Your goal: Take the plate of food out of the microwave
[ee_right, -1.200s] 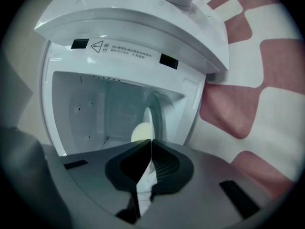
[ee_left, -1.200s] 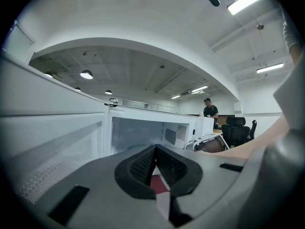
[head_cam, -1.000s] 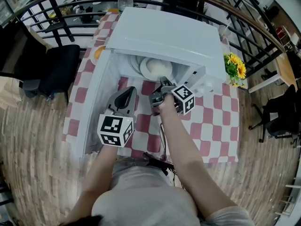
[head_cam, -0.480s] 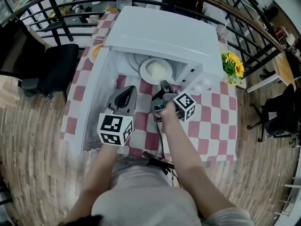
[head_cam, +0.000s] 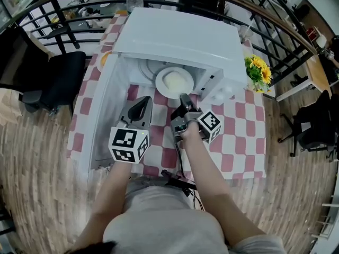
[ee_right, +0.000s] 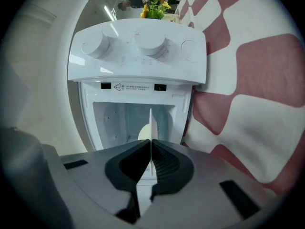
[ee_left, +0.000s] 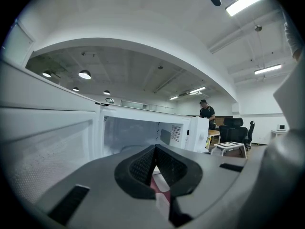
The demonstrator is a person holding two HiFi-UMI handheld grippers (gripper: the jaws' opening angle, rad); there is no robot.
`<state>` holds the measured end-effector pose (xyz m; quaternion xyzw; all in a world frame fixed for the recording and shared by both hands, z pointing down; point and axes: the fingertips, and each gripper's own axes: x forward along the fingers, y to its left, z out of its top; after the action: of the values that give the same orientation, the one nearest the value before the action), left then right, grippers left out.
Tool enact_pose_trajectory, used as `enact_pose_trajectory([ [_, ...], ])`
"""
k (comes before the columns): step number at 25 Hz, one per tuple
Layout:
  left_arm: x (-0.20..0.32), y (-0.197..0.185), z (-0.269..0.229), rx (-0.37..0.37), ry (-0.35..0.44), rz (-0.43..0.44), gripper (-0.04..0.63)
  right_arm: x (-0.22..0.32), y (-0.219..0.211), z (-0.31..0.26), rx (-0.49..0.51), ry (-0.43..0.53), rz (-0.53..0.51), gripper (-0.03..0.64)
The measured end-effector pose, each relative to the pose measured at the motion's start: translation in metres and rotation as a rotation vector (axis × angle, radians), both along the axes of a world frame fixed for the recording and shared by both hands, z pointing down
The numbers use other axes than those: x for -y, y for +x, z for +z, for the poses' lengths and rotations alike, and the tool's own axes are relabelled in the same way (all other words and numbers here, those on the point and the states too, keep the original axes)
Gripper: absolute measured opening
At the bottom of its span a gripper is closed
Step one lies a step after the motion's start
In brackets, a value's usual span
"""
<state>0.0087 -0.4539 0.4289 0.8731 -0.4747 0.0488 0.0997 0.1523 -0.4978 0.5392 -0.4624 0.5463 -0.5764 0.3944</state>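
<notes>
With right gripper (head_cam: 184,97) jaws clamped on plate (head_cam: 175,82) rim and left gripper (head_cam: 142,101) jaws together, empty, seemingly midway: gripped at microwave (head_cam: 180,38) mouth, yet to be drawn clear onto bench (head_cam: 239,142).

Open-plan office: strip lights (ee_left: 267,69), office chairs (ee_left: 234,130), wooden desk (head_cam: 318,72).

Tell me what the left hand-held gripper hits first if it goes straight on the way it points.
It would enter the open microwave, left of the plate, and probably meet the cavity's back wall; depth is unclear.
</notes>
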Motion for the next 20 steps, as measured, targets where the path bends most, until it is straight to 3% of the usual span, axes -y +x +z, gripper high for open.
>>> enact_pose_trajectory([
  [10, -0.005, 0.005, -0.003, -0.004, 0.011, 0.012, 0.003, -0.022, -0.006, -0.031, 0.053, 0.057, -0.016, 0.031],
  [20, -0.012, 0.01, -0.009, -0.011, 0.028, 0.015, 0.003, -0.043, -0.012, -0.054, 0.041, 0.087, -0.038, 0.031],
])
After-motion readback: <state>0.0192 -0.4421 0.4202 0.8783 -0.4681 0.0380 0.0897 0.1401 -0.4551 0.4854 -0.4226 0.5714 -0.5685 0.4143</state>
